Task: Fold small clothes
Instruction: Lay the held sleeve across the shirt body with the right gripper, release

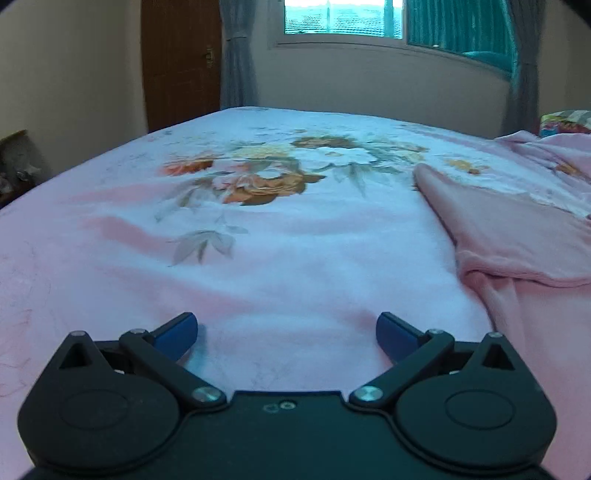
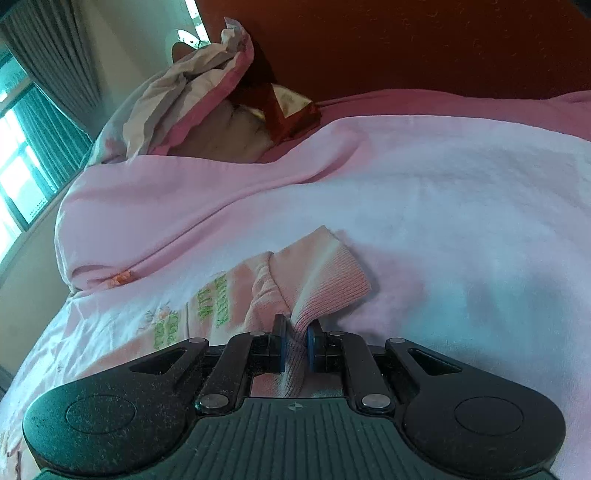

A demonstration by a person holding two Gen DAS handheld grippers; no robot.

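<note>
A small pink garment (image 2: 258,291) with green lettering and a ribbed cuff (image 2: 332,280) lies on the bed. My right gripper (image 2: 296,339) is shut on the ribbed cuff, with the fabric pinched between its blue pads. In the left wrist view the same pink garment (image 1: 517,236) lies flat at the right. My left gripper (image 1: 287,332) is open and empty, low over the bedspread, to the left of the garment.
The bed carries a pink and white floral blanket (image 1: 258,221). Pillows (image 2: 192,96) and a dark red headboard (image 2: 406,44) stand beyond the right gripper. A window (image 1: 343,18), grey curtains and a wooden door (image 1: 181,62) are beyond the bed's far edge.
</note>
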